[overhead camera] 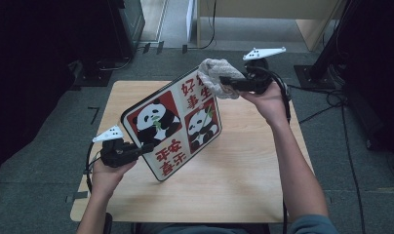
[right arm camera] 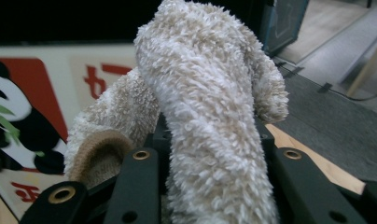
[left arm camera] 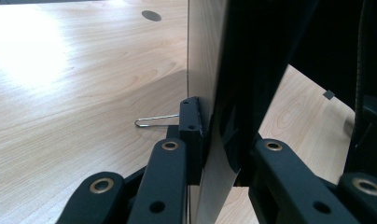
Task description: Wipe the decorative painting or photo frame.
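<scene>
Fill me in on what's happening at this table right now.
A person is working with two hand-held tongs. The left tongs are clamped on the lower edge of a panda board, holding it tilted up off the wooden table. The right tongs grip a fluffy beige cloth at the board's top corner, against its printed face. It looks like the board is being wiped, with the cloth at the upper edge at this moment.

Dim overall, with black corners in the high view. Strong glare on the surface [left arm camera: 46, 51] at upper left in the left gripper view. Sharp on the towel [right arm camera: 205, 116]; soft, blurred floor behind it.
</scene>
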Demonstrator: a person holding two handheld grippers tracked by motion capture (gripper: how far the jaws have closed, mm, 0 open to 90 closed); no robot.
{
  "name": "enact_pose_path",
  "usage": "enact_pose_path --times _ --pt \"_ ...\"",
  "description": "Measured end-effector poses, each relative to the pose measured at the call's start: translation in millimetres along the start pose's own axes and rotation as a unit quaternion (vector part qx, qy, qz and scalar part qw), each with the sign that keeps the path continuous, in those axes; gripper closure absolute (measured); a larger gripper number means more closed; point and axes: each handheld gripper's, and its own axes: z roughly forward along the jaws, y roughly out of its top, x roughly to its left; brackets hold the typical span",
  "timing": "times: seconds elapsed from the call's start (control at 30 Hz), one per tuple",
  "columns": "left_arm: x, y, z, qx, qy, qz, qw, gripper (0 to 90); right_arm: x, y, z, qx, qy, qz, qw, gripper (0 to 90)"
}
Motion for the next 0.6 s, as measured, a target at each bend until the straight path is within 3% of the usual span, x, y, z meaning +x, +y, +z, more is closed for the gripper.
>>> enact_pose_path --times 0.1,0.3,0.6 --pt "0.2 0.1 -0.1 0.000 -0.001 -0.002 1.0000 80.2 5.2 6.5 5.7 -0.003 0.001 -0.008 1.0000 65.4" --pt "0.2 -0.7 -1.1 0.000 -0.004 -0.004 1.0000 79.9 3.2 0.8 23.5 0.007 0.006 -0.004 0.9999 65.4" --pt "0.2 -0.7 -1.3 0.001 -0.006 -0.004 1.0000 79.6 5.5 -1.0 25.6 0.020 0.004 -0.014 0.9997 65.5"
